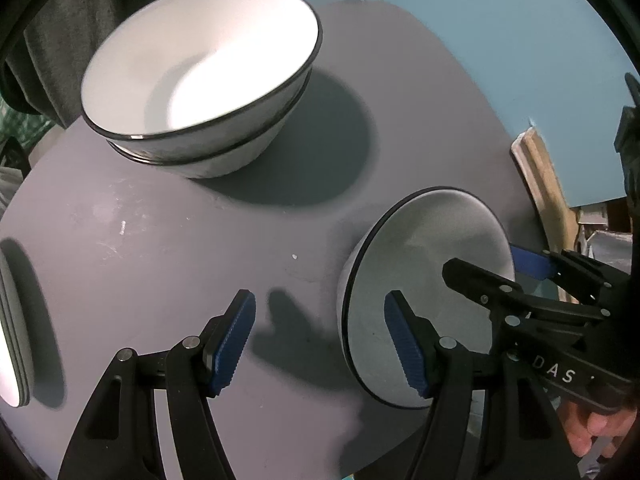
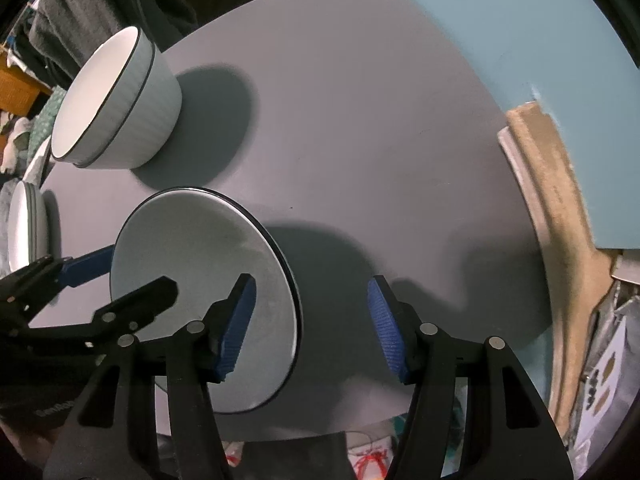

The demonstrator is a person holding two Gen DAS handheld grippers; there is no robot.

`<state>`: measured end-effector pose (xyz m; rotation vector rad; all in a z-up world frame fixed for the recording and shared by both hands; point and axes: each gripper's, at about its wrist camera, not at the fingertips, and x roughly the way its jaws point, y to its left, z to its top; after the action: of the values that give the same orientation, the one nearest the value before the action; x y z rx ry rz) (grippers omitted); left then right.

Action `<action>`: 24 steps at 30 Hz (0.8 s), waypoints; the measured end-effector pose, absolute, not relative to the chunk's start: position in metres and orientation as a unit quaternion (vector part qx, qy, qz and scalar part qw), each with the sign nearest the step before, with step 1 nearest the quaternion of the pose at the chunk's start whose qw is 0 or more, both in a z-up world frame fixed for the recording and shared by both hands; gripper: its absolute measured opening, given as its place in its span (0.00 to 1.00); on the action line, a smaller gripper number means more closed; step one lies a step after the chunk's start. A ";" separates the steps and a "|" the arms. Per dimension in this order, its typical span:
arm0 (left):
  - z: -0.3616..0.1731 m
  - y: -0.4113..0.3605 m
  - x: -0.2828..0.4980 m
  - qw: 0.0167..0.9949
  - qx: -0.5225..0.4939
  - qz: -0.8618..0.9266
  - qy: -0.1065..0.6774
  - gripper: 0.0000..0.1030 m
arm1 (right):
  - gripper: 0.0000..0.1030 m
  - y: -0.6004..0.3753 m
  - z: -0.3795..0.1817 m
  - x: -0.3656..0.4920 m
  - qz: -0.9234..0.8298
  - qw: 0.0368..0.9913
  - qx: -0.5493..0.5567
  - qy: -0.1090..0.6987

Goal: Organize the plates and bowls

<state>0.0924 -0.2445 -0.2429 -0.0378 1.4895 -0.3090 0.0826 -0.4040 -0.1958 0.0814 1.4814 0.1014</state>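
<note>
Two grippers: both pointed down over the grey table [image 1: 152, 248], one on each side of the small plate [image 1: 424, 264].
Stack of plates: it sat at the far left edge of the table [image 1: 12, 328], well apart from the small plate.
Stack of bowls: two white bowls with dark rims sat one inside the other [image 1: 200, 80] at the back left, with a big shadow beside them.
Left gripper: its blue fingers [image 1: 320, 346] stood wide apart with nothing held; one finger hung over the bare table, the other over the left side of the small plate.
Small plate: it lay near the front of the table [image 2: 200, 280], between the two grippers, and I think it was the next thing to move.
Right gripper: its fingers [image 2: 312, 328] were open too, holding nothing; one was over the plate's right side, the other over bare table.
How to do it well: I would pinch the rim from both sides, lift it flat, and keep it level.
Edges: the front edge of the table was just beside the plate, so a slip could drop it.
Open room: the middle and right of the table were bare, so there was space to move; the plate stack looked like the place for it.
Right side: a tan board [image 2: 552, 184] leaned past the table edge, out of the way.
</note>
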 end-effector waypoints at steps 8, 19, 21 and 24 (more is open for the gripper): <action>-0.249 -0.243 0.092 0.717 -0.032 -0.127 0.685 0.55 | 0.44 -0.404 -0.200 0.081 0.058 0.727 0.037 0.683; -0.252 -0.232 0.095 0.705 -0.050 -0.135 0.695 0.28 | 0.14 -0.407 -0.196 0.085 0.073 0.718 0.043 0.690; -0.252 -0.231 0.095 0.703 -0.052 -0.138 0.696 0.24 | 0.13 -0.405 -0.195 0.086 0.075 0.718 0.045 0.691; -0.256 -0.227 0.093 0.697 -0.059 -0.147 0.700 0.16 | 0.10 -0.411 -0.198 0.089 0.076 0.715 0.050 0.693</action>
<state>0.0935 -0.2274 -0.2562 -0.1310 1.5602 -0.3277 0.0888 -0.4108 -0.1980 0.1098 1.5357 0.1694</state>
